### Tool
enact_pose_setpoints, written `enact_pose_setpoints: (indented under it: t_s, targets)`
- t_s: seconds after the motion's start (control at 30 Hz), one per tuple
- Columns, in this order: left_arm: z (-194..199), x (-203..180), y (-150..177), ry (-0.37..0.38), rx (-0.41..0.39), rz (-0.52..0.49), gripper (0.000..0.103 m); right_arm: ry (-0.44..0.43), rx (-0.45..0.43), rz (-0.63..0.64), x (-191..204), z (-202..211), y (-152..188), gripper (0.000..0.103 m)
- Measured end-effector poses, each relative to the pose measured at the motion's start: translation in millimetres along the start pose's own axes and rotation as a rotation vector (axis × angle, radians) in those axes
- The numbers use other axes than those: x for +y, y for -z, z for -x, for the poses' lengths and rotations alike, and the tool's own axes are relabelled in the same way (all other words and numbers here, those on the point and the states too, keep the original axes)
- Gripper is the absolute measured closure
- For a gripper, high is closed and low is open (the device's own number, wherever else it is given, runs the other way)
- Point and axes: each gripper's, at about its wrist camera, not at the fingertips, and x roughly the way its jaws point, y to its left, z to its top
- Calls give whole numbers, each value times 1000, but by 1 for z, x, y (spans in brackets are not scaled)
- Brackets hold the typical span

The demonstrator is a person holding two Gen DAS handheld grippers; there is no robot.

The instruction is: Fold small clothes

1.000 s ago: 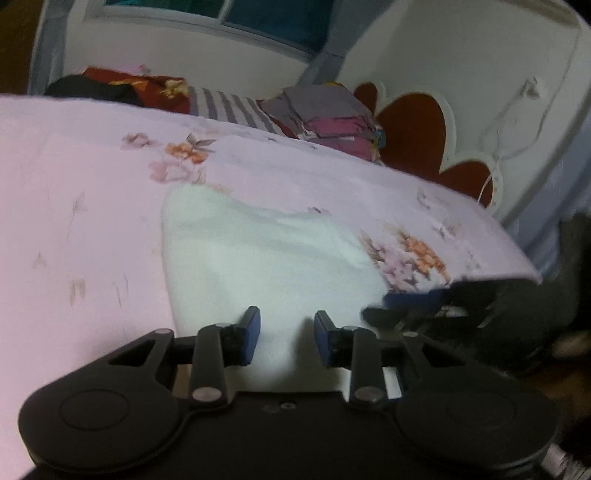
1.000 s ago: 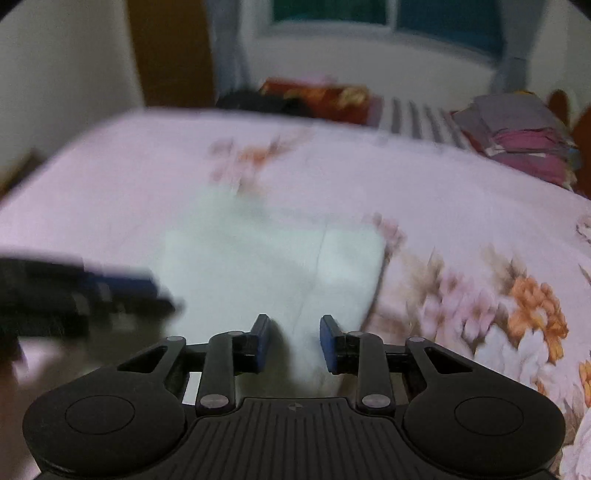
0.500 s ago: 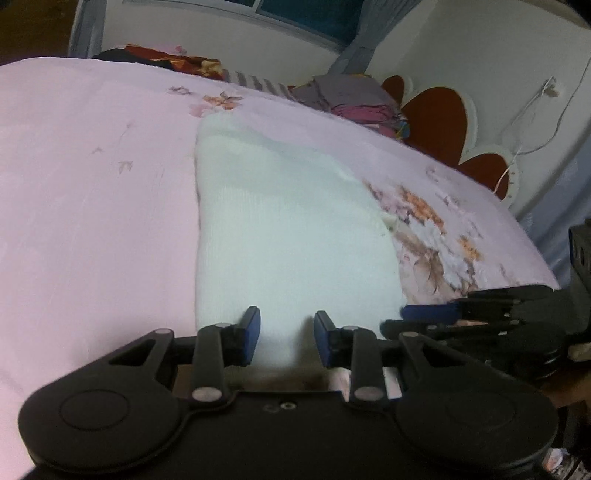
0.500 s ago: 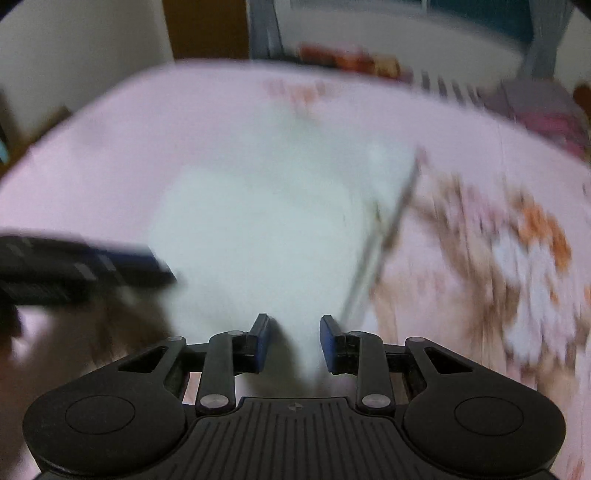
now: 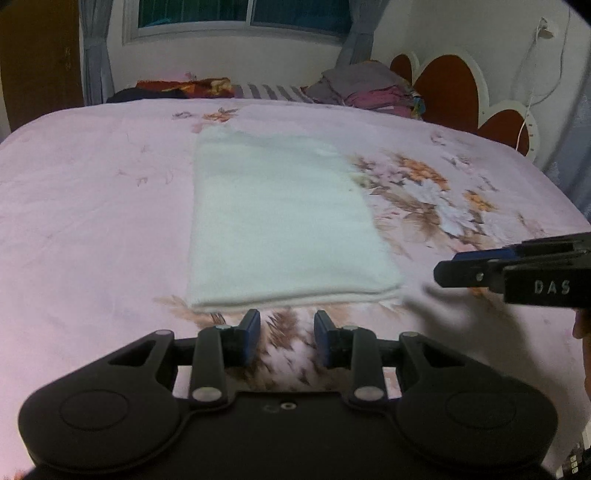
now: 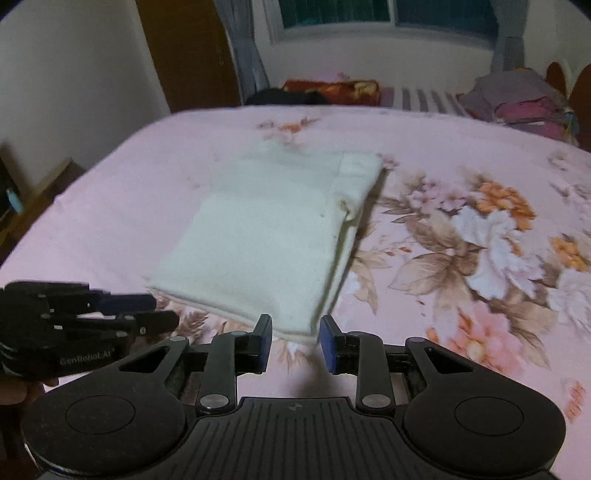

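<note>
White knit cloth [image 5: 280, 225], soft and slightly fuzzy, folded into a long flat rectangle w/ at least two layers showing at the near edge. It lies flat on the pink bedsheet [image 5: 92, 206], about mid-bed, long side running away from the cameras. In the right wrist view its right side shows stacked layers and a small flap or hem fold near the far corner; surface looks smooth, no big wrinkles. Sheet is thin cotton-like fabric w/ printed flowers [image 6: 491, 236] in orange, white and brown, mostly to the right of the cloth.

Left gripper [image 5: 286, 328]: black plastic frame, blue pads, fingers apart w/ nothing between them, just short of the cloth's near edge, not touching it. Right gripper [image 6: 295, 332]: same build, ribbed black body, fingers apart and empty, tips over the near right corner of the cloth; contact can't be told. Each gripper shows in the other's view, off to the side of the cloth.

Far end of bed: pile of folded clothes [image 5: 373, 88] in grey and pink, a striped fabric [image 5: 273, 90], a dark red patterned bundle [image 5: 184, 86]. Headboard [image 5: 450, 88] is red w/ white scalloped trim. Window [image 5: 243, 14] w/ grey curtains behind
</note>
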Motion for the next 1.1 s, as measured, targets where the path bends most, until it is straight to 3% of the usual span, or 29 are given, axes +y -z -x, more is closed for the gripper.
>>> enact_pose_setpoints:
  t_s: [0.1,0.2,0.23,0.27,0.3,0.33,0.37,0.43,0.67,0.83,1.1]
  targets:
    - [25,-15,8,-7,-30,-13,73,4,-30,-30,1,29,10,73]
    - [51,-29,16,-22,-70,-17,62,18,-67,-29,3,57,21,73]
    - [61,-33,20,-35,-85,-15,51,19,-79,-34,4,68,25,73]
    - [67,-36,21,-42,-99,-12,29,30,-88,-38,4,77,29,73]
    - [78,-40,25,-58,-127,-8,18,45,-96,-42,6,86,33,70]
    - [87,-45,30,-83,-155,-8,3,60,-103,-54,5,94,37,42]
    - [99,-50,36,-122,-190,-14,0,68,-119,-69,5,104,43,9]
    - [117,-58,43,-155,-202,-31,0,68,-171,-64,6,124,55,0]
    - [175,-79,66,-173,-235,-26,0,217,-181,-46,22,174,84,0]
    - [205,-92,74,-118,-283,-5,0,199,-235,-80,40,207,105,0]
    - [220,-110,85,-152,-317,-49,0,197,-283,-54,59,233,116,0]
